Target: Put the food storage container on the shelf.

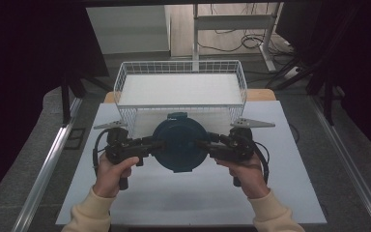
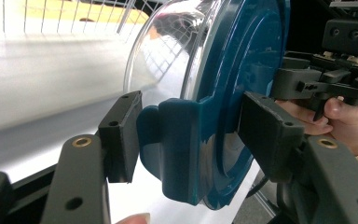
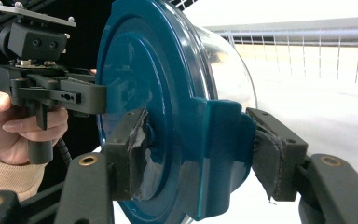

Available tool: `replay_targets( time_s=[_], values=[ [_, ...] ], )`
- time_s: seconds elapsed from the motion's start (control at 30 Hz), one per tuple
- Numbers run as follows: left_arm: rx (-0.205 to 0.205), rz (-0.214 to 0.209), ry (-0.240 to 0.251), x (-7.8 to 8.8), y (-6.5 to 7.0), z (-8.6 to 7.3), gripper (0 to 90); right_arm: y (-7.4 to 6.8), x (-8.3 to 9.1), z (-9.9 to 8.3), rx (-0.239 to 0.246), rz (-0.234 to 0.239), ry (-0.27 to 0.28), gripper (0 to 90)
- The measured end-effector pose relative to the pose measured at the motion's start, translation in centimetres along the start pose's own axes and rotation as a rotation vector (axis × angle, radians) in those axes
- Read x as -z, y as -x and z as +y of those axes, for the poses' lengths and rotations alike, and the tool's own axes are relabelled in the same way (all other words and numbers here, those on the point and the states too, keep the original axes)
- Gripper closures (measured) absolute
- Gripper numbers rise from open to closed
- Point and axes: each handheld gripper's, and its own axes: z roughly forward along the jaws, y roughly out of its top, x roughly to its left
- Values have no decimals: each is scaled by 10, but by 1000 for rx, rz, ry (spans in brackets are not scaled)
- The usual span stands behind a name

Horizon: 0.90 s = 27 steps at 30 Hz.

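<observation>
A round container with a dark blue lid point(image 1: 179, 143) hangs between the two grippers, just on the near side of the white wire basket point(image 1: 125, 77) at the far end of the white table point(image 1: 290, 193). The relation that counts is this one: the basket lies directly beyond the container, away from the person, and its near wall stands between the load and the bare basket floor — so the load would probably have to clear that rim before it travels far.

The container's widest line runs left to right, from one latch tab to the other, and each gripper has taken one end of it. Neither hand is nearer; they sit level with each other, the left gripper point(image 1: 147, 145) coming in from the left and the right gripper point(image 1: 207, 143) from the right.

In the left gripper view, the jaws are clamped on the blue latch tab point(image 2: 182, 149) at the lid's edge, one pad on either side of it, with the clear bowl point(image 2: 168, 60) curving away above the table. The right gripper view shows the same on the opposite side — its jaws (their padding torn and frayed) pressed against the other blue tab point(image 3: 214, 154). Neither pair of jaws is closed far, since each tab is thick.

Seen from above, the lid faces up and looks roughly level. Whether anything is inside the bowl I cannot tell.
</observation>
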Motion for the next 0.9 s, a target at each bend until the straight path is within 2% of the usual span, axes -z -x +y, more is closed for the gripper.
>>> replay_targets(
  time_s=[0.37, 0.53, 0.63, 0.9],
  values=[
    [-12, -9, 17, 2, 4, 25, 411, -1, 3, 26, 24, -5, 22, 413],
    [-11, -8, 24, 3, 2, 36, 409, 0, 1, 41, 32, -7, 12, 414],
    [-1, -12, 23, 1, -1, 42, 409, 1, -1, 49, 31, -8, 3, 414],
    [-10, -4, 16, -1, -2, 59, 409, 8, -3, 63, 22, -6, 4, 414]
  ],
)
